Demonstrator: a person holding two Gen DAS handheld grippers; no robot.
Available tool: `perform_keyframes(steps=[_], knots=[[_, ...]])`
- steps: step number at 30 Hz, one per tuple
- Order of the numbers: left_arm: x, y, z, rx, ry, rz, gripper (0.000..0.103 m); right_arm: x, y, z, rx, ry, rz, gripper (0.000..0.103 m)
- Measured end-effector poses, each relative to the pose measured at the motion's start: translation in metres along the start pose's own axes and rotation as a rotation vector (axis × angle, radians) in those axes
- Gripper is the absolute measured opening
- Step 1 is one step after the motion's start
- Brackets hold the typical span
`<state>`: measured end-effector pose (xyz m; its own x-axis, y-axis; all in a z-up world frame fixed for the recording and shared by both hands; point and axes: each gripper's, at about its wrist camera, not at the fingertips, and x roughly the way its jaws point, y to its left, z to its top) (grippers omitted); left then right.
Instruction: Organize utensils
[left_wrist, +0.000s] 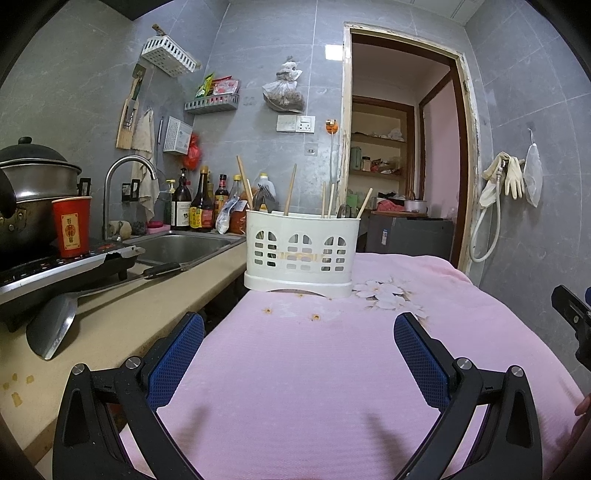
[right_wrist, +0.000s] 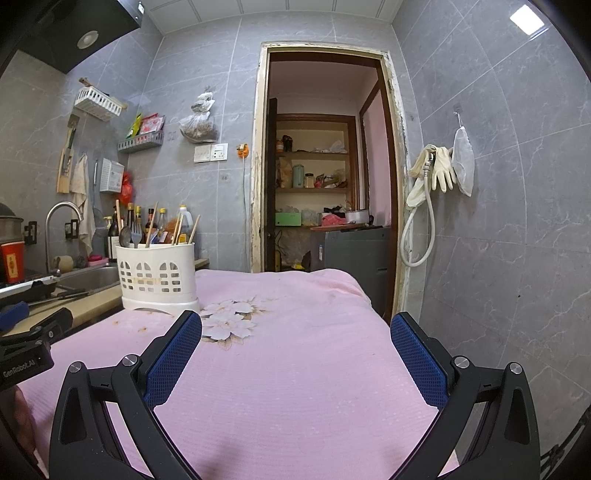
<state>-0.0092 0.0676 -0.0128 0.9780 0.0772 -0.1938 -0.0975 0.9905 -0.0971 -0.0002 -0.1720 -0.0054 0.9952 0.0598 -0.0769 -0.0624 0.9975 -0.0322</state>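
A white slotted utensil holder (left_wrist: 301, 253) stands upright at the far edge of a pink cloth (left_wrist: 314, 369). Several chopsticks (left_wrist: 290, 190), a fork and a spoon stick up out of it. In the right wrist view the same utensil holder (right_wrist: 157, 275) is at the far left on the pink cloth (right_wrist: 295, 369), with chopsticks (right_wrist: 150, 225) standing in it. My left gripper (left_wrist: 299, 332) is open over the cloth, short of the holder, with nothing between its blue pads. My right gripper (right_wrist: 295, 330) is open too, to the right of the holder, holding nothing.
A beige counter (left_wrist: 122, 314) to the left carries a metal spatula (left_wrist: 55, 328), an induction cooker with a pot (left_wrist: 33, 192) and a red cup (left_wrist: 71, 227), and a sink (left_wrist: 181, 247) with sauce bottles (left_wrist: 201, 205). A doorway (right_wrist: 325, 177) opens behind.
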Motion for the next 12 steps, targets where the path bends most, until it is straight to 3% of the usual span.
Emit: perform_keyframes(steps=[12], knots=[[0.0023, -0.0013, 0.0005, 0.016, 0.012, -0.003, 0.101, 0.0001, 0.0029, -0.0017, 0.000, 0.002, 0.002, 0.103]])
